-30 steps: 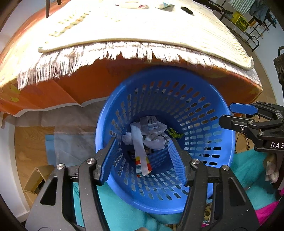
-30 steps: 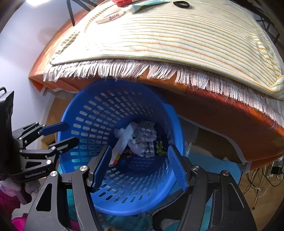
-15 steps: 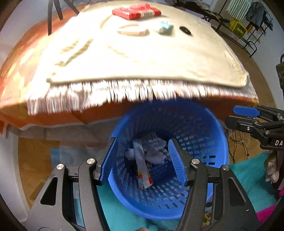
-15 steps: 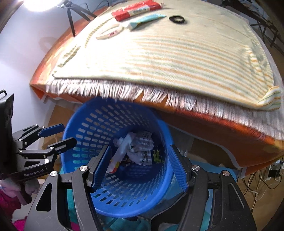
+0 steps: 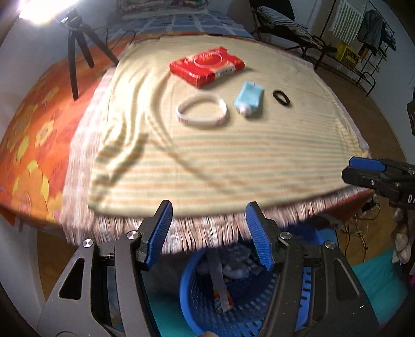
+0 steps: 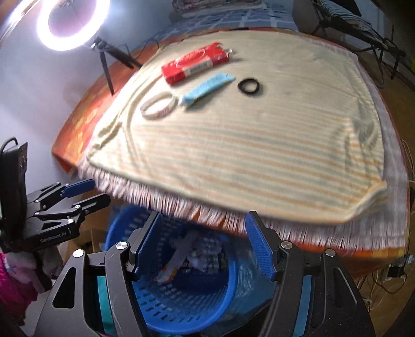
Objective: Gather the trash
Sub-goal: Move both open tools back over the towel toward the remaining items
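Observation:
A blue plastic basket [image 5: 233, 308] [image 6: 181, 300] with crumpled wrappers [image 5: 233, 264] [image 6: 197, 254] inside stands on the floor below the bed edge. On the striped fringed blanket [image 5: 220, 160] [image 6: 259, 145] lie a red packet [image 5: 207, 64] [image 6: 194, 63], a white wristband [image 5: 201, 114] [image 6: 158, 105], a light blue tube [image 5: 249, 99] [image 6: 206, 86] and a black ring [image 5: 281, 98] [image 6: 248, 87]. My left gripper [image 5: 208, 233] [image 6: 83, 194] is open and empty above the basket. My right gripper [image 6: 203, 241] [image 5: 363, 171] is open and empty beside it.
An orange flowered sheet [image 5: 28, 134] covers the bed under the blanket. A tripod [image 5: 77, 51] and ring light [image 6: 70, 23] stand at the far left. A drying rack [image 5: 363, 39] and chair stand at the back right. Teal cloth [image 5: 381, 280] lies on the floor.
Both grippers have lifted and tilted up from over the basket. The bed top with its items now fills the views and the basket has dropped to the bottom.

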Motion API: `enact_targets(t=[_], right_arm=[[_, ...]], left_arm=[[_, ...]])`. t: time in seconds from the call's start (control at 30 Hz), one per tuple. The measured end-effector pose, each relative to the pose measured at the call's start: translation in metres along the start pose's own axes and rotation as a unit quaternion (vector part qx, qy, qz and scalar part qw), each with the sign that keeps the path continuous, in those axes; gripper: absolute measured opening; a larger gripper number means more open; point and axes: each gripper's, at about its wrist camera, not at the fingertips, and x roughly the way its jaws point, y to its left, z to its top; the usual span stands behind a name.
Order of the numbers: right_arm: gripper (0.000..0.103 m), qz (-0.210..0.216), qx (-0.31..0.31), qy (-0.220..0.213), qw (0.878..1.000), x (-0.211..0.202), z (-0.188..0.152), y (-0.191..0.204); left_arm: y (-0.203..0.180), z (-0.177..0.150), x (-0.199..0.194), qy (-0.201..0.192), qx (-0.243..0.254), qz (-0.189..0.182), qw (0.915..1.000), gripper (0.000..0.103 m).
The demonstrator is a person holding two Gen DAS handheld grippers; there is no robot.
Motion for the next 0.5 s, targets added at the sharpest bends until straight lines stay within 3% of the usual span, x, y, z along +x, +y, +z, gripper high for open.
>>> enact_targets(t=[0.27, 0.37, 0.5], right_arm=[[0.067, -0.019, 0.01, -0.023, 1.0, 0.003, 0.051, -0.018], [0.069, -0.03, 0.007, -0.018, 0.999, 0.011, 0.069, -0.023], [0.07, -0.04, 0.011, -0.018, 0.999, 0.022, 0.087, -0.031]], left_arm=[[-0.001, 0.038, 0.019, -0.004, 0.018, 0.007, 0.9998, 0.061], [-0.003, 0.051, 0.028, -0.004, 0.029, 0.004, 0.9996, 0.078], [-0.004, 0.067, 0.04, -0.004, 0.037, 0.004, 0.9993, 0.079]])
